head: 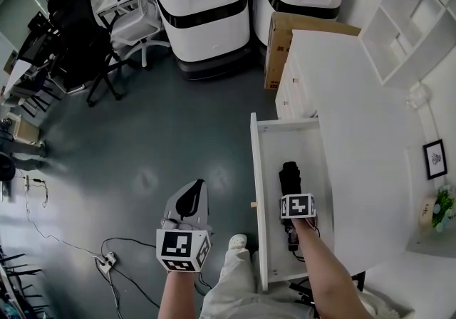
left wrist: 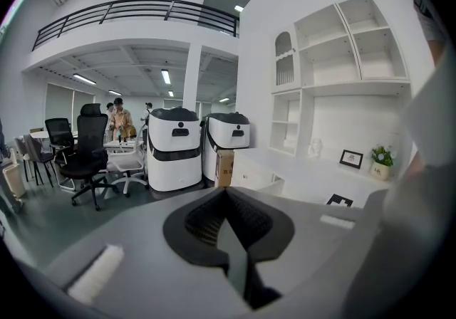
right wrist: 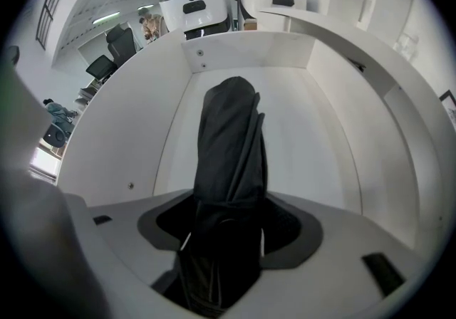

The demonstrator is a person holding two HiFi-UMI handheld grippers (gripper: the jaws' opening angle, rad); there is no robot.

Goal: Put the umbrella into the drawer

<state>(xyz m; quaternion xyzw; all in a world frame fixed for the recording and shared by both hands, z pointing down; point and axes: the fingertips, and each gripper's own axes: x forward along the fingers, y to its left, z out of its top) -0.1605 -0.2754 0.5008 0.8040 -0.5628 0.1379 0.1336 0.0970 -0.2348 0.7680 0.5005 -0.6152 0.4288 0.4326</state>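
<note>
The black folded umbrella (head: 288, 176) lies lengthwise inside the open white drawer (head: 256, 189), which is pulled out from the white dresser (head: 356, 132). My right gripper (head: 292, 219) points steeply down into the drawer and is shut on the umbrella's near end. In the right gripper view the umbrella (right wrist: 231, 139) runs from between the jaws of the right gripper (right wrist: 228, 221) toward the drawer's far wall (right wrist: 249, 50). My left gripper (head: 194, 193) hangs over the grey floor, left of the drawer, and holds nothing. In its own view the left gripper (left wrist: 228, 200) has its jaws together.
Two large white machines (head: 203, 4) and a cardboard box (head: 285, 33) stand beyond the dresser. Office chairs (head: 78, 47) are at the far left. Cables and a power strip (head: 107, 262) lie on the floor. A picture frame (head: 434, 159) and a plant (head: 442, 207) sit at the right.
</note>
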